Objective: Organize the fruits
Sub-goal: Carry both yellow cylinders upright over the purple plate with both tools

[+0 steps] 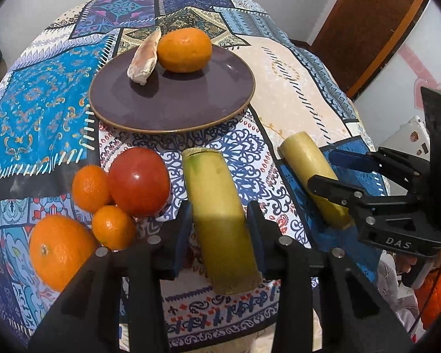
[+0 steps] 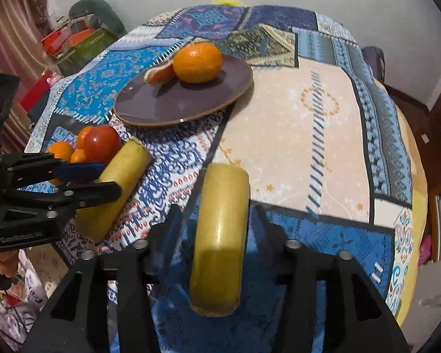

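Note:
A dark purple plate (image 1: 176, 108) holds an orange (image 1: 184, 50) and a pale peel piece (image 1: 144, 58); the plate also shows in the right wrist view (image 2: 167, 103). My left gripper (image 1: 220, 223) is shut on a yellow-green sugarcane piece (image 1: 217, 206). My right gripper (image 2: 217, 220) straddles a second sugarcane piece (image 2: 220, 235), its fingers close on both sides; contact is unclear. A red tomato (image 1: 138, 181) and three oranges (image 1: 58, 250) lie left of the left gripper.
The table wears a patterned blue and cream cloth (image 2: 294, 123). A brown door (image 1: 373, 23) stands at the right. Boxes and clutter (image 2: 79, 41) sit beyond the table's left edge. The table's near edge drops off just below both grippers.

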A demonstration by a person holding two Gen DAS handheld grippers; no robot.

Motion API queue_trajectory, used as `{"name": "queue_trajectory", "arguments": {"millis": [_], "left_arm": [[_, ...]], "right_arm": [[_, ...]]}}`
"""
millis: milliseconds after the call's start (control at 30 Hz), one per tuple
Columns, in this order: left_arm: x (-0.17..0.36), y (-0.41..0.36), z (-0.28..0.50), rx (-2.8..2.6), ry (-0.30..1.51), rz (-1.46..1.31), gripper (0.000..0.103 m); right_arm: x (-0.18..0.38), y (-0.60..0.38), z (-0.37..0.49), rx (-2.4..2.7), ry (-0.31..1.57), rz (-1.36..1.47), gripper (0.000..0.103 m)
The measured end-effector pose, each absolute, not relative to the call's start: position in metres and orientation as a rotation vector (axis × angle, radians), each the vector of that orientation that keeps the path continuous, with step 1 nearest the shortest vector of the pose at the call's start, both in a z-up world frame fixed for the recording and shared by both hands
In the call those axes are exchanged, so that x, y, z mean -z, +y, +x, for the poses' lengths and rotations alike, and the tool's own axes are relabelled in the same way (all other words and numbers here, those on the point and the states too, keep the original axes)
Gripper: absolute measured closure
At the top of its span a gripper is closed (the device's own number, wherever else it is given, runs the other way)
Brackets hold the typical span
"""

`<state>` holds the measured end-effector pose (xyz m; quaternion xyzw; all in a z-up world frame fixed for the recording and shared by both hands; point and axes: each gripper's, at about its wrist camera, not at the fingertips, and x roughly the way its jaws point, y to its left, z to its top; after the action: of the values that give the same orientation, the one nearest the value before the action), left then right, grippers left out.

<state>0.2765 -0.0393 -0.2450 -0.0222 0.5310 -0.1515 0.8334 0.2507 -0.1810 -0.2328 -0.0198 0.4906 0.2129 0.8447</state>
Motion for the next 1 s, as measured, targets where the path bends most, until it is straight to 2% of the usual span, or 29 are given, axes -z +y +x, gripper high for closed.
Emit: {"name": "queue_trajectory", "arguments": {"millis": [200, 267, 333, 567, 667, 733, 767, 833, 867, 933, 1000], "left_arm": [[0.245, -0.043, 0.279, 0.311, 1.124, -0.021, 0.065], [0.247, -0.043, 0.282, 0.305, 1.125, -0.023, 0.065], [0.248, -0.043, 0.285, 0.3, 1.128, -0.027, 0.064], [0.26, -0.047, 0.299, 0.285, 1.153, -0.02, 0.061], [0.261, -0.053, 0.3, 0.285, 1.139, 0.013, 0.061], [0.263, -0.055, 0.301, 0.288, 1.135, 0.021, 0.061], [0.264, -0.055, 0.302, 0.29, 1.134, 0.017, 0.061], [0.265, -0.055, 0.304, 0.293, 1.134, 0.001, 0.061], [0.265, -0.054, 0.305, 0.291, 1.132, -0.004, 0.064], [0.265, -0.051, 0.306, 0.295, 1.13, -0.018, 0.065], [0.263, -0.052, 0.304, 0.293, 1.128, -0.027, 0.065]], "right_arm": [[0.241, -0.193, 0.251, -0.411, 1.074, -0.023, 0.04], [0.239, -0.194, 0.252, -0.401, 1.063, -0.03, 0.033], [0.237, -0.192, 0.252, -0.379, 1.044, -0.051, 0.021], [0.243, -0.175, 0.26, -0.412, 1.075, -0.083, 0.02], [0.25, -0.174, 0.262, -0.417, 1.088, -0.067, 0.024], [0.255, -0.173, 0.264, -0.415, 1.088, -0.065, 0.036], [0.256, -0.173, 0.264, -0.411, 1.086, -0.07, 0.037], [0.254, -0.175, 0.263, -0.409, 1.07, -0.066, 0.046], [0.254, -0.175, 0.263, -0.416, 1.071, -0.06, 0.049], [0.253, -0.178, 0.264, -0.423, 1.068, -0.046, 0.067], [0.253, -0.181, 0.266, -0.441, 1.077, -0.009, 0.067]]}}
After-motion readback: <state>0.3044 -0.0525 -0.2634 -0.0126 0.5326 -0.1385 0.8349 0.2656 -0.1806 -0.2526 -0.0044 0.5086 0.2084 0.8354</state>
